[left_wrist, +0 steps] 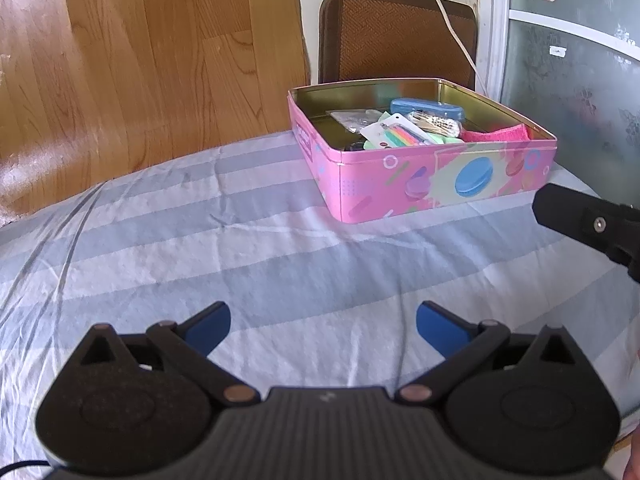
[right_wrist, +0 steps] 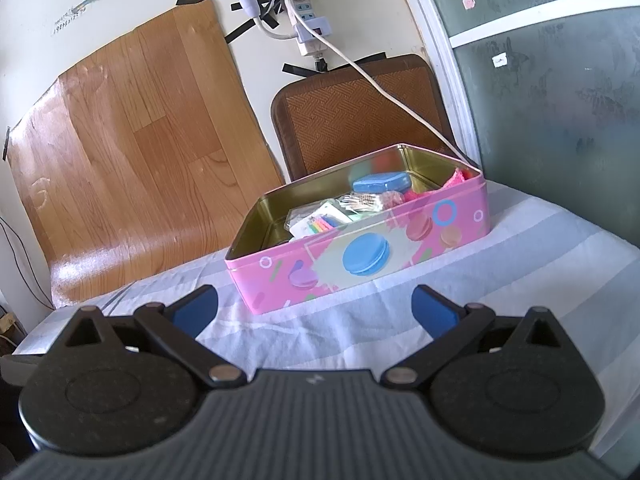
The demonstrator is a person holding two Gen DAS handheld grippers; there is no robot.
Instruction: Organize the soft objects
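Observation:
A pink tin box (left_wrist: 440, 180) with macaron prints stands open on the striped blue-and-white sheet (left_wrist: 240, 248); it also shows in the right wrist view (right_wrist: 340, 268). Inside lie a pink soft cloth (left_wrist: 498, 134), a blue case (left_wrist: 428, 108), a pack of colored strips (left_wrist: 400, 134) and small packets. My left gripper (left_wrist: 323, 322) is open and empty, well short of the box. My right gripper (right_wrist: 315, 308) is open and empty, just in front of the box. Part of the right gripper's body (left_wrist: 592, 224) shows at the right edge of the left wrist view.
A brown woven cushion (right_wrist: 360, 120) leans on the wall behind the box. A white cable (right_wrist: 384, 88) hangs from a taped power strip (right_wrist: 306, 28) down past the box. A wood-grain sheet (right_wrist: 140, 160) covers the wall at left. A frosted glass panel (right_wrist: 560, 120) stands at right.

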